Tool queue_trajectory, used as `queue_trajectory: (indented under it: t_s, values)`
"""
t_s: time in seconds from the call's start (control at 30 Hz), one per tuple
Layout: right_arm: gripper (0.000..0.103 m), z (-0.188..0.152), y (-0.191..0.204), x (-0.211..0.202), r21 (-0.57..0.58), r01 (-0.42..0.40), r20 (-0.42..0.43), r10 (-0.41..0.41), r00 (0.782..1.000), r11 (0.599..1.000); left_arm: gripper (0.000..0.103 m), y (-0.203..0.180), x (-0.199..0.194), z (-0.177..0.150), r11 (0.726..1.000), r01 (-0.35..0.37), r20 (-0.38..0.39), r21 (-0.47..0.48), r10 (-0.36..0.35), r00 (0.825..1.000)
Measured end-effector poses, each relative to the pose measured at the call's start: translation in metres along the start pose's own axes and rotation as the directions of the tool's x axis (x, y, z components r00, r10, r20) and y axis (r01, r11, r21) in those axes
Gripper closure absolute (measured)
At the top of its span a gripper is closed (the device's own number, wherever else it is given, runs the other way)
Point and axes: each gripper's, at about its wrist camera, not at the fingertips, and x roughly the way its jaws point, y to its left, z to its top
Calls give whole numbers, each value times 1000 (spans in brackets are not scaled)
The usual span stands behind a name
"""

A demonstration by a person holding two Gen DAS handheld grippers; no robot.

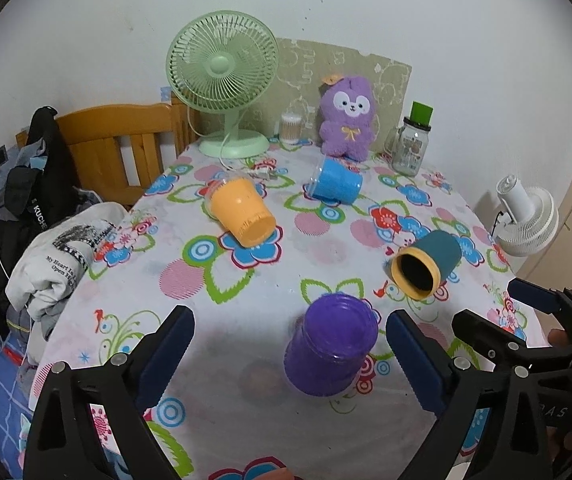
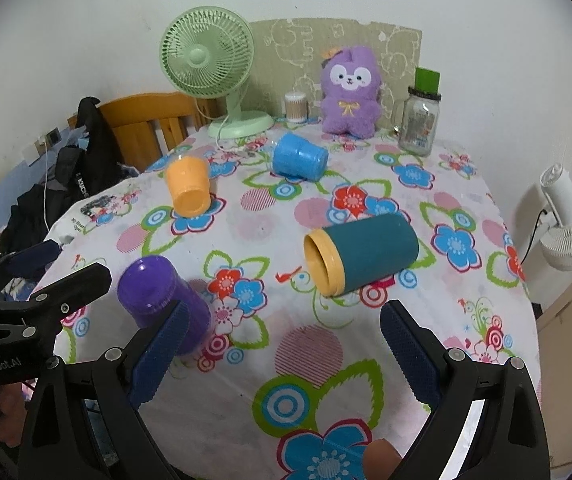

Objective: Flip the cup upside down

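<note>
your left gripper [image 1: 290, 354] stands wide open and holds nothing; so does your right gripper [image 2: 284, 350]. between the left fingers, near the table's [image 2: 246, 224] front edge, the purple cup [image 1: 332, 346] stands mouth down, flat base up, glossy and ribbed. toward the right edge a teal cup [image 2: 366, 256] with a yellow rim lies on its side.

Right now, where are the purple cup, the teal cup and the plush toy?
purple cup [image 1: 336, 344]: left wrist view, on its side wall.
teal cup [image 2: 374, 254]: right wrist view, on its teal sleeve.
plush toy [image 2: 350, 94]: right wrist view, on its body.
</note>
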Motion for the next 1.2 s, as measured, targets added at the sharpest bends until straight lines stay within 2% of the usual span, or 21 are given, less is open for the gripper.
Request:
queue_trajectory:
  t_s: [0.3,0.6,1.2]
  values:
    - [5,17,11,-14,-29,18,50,-16,999,999,3,9,-16,11,1000,-10,60,-14,10,998]
    - [5,30,22,-26,-54,72,96,-67,993,996,0,12,-31,21,1000,-11,126,-12,12,992]
    - [1,48,33,-60,-42,170,214,-157,964,985,0,17,-64,35,999,-22,247,-31,29,969]
